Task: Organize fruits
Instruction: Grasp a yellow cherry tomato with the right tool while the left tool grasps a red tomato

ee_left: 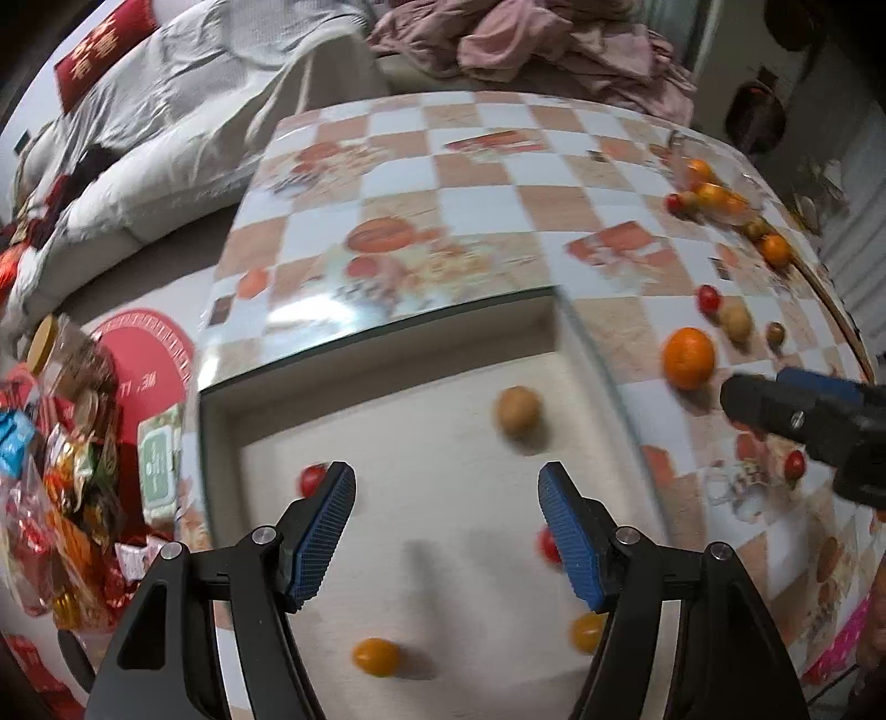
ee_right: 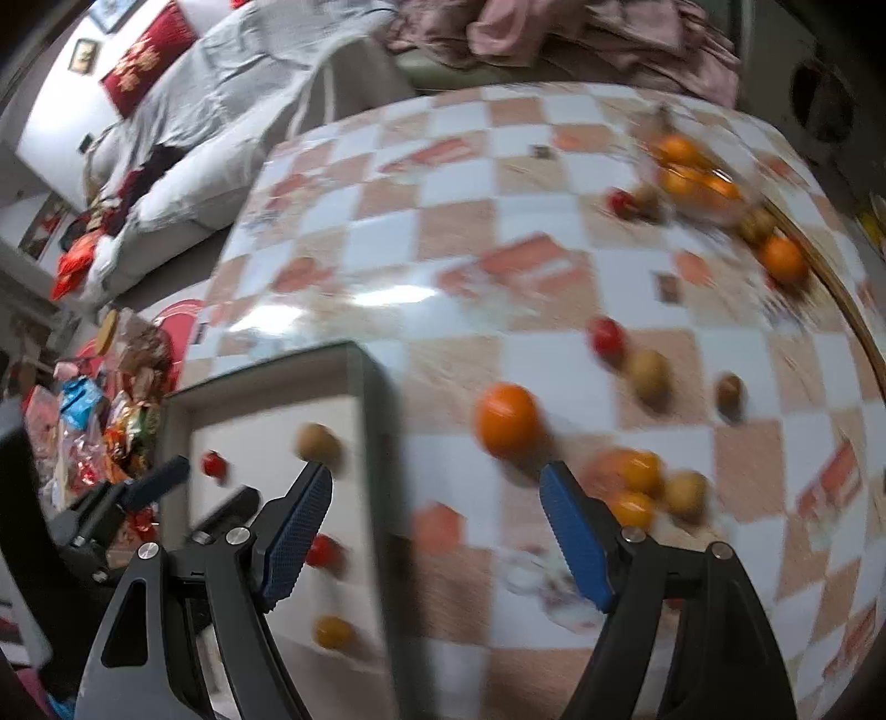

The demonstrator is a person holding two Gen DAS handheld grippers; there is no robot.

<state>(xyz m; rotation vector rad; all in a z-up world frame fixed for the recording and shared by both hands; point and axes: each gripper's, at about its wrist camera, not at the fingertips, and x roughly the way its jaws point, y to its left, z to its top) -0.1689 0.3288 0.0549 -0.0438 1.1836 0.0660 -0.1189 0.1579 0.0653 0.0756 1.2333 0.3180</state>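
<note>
A shallow cream tray (ee_left: 387, 327) sits on the checkered table (ee_left: 476, 166). In it lie a brown kiwi (ee_left: 518, 412), a red tomato (ee_left: 312, 481), another red one (ee_left: 548, 545) and two small orange fruits (ee_left: 376, 656). My left gripper (ee_left: 447, 531) is open and empty above the tray. A big orange (ee_left: 688, 358) lies on the table to the tray's right. My right gripper (ee_right: 437, 531) is open and empty over the tray's right wall (ee_right: 382, 471), with the big orange (ee_right: 508, 419) just ahead. Its tip shows in the left wrist view (ee_left: 758, 407).
More fruits are scattered at the table's far right (ee_right: 692, 177) and near the right finger (ee_right: 642, 487). A pile of wrapped snacks (ee_left: 61, 487) lies left of the tray. A sofa with grey blankets (ee_left: 166, 111) and pink clothes (ee_left: 531, 44) stand behind the table.
</note>
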